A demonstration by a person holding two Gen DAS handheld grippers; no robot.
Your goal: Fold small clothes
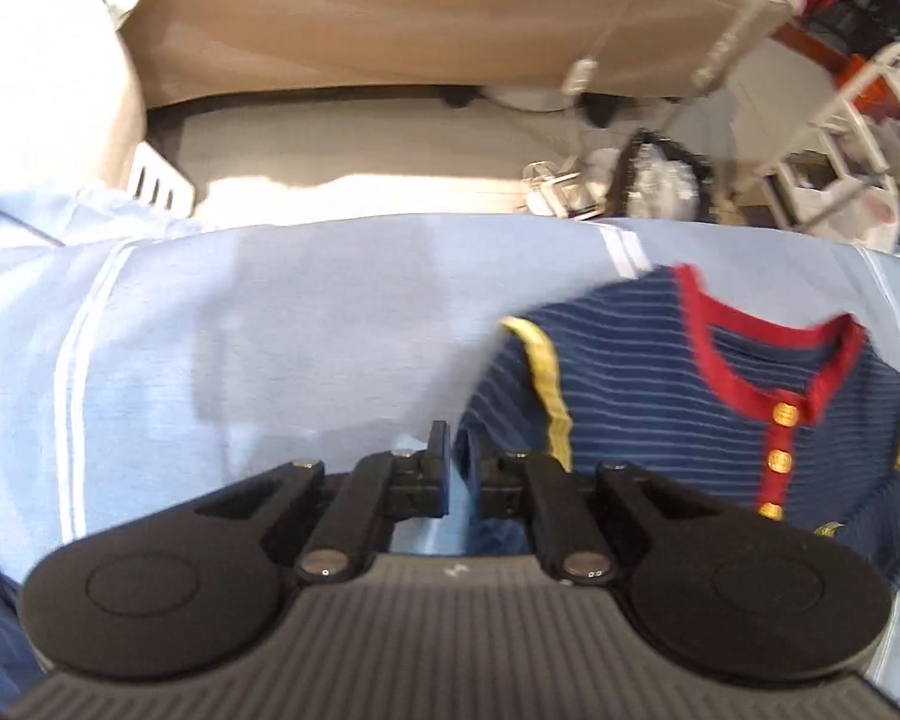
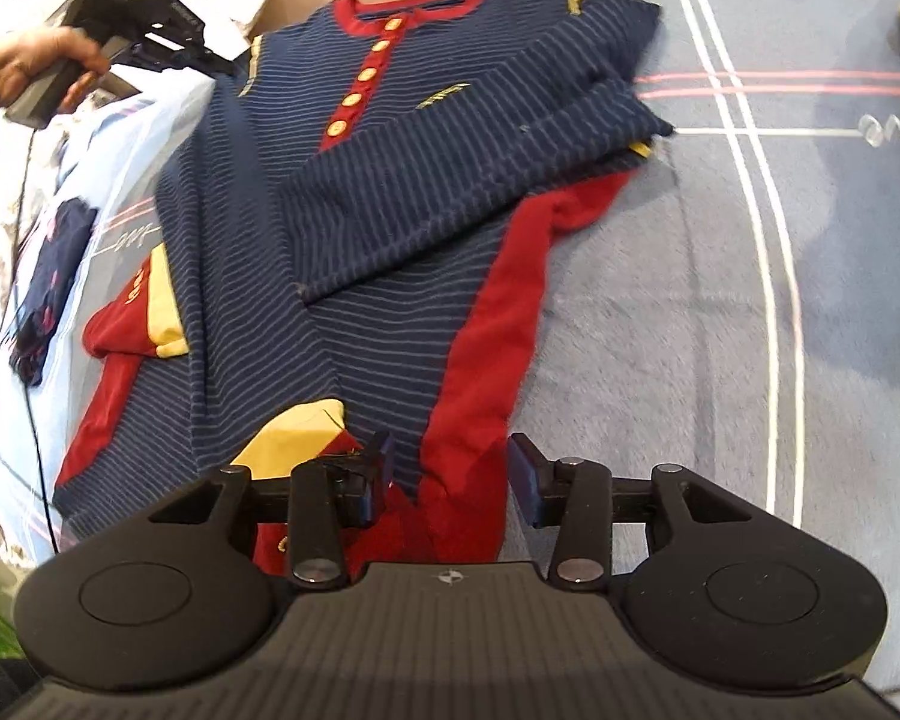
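Lying face up on the pale blue blanket (image 2: pixel 720 300), the striped romper (image 2: pixel 354 228) had both sleeves folded in across its chest, while its red-trimmed legs ran unfolded toward the near edge. At the far left of the right wrist view, a small dark garment (image 2: pixel 48 276) sat apart on the blanket, looking like a separate piece. The left gripper (image 1: pixel 459 468) hovered just beside the romper's shoulder, its jaws nearly together with only a slim gap and no cloth between them; the person's left hand (image 2: pixel 24 60) gripped its handle. Farther right, the right gripper (image 2: pixel 450 468) hung over the leg ends with its jaws wide apart, holding nothing. By the look of it, the sleeve folds were done and the lengthwise folding of legs up to the collar (image 2: pixel 414 6) remained
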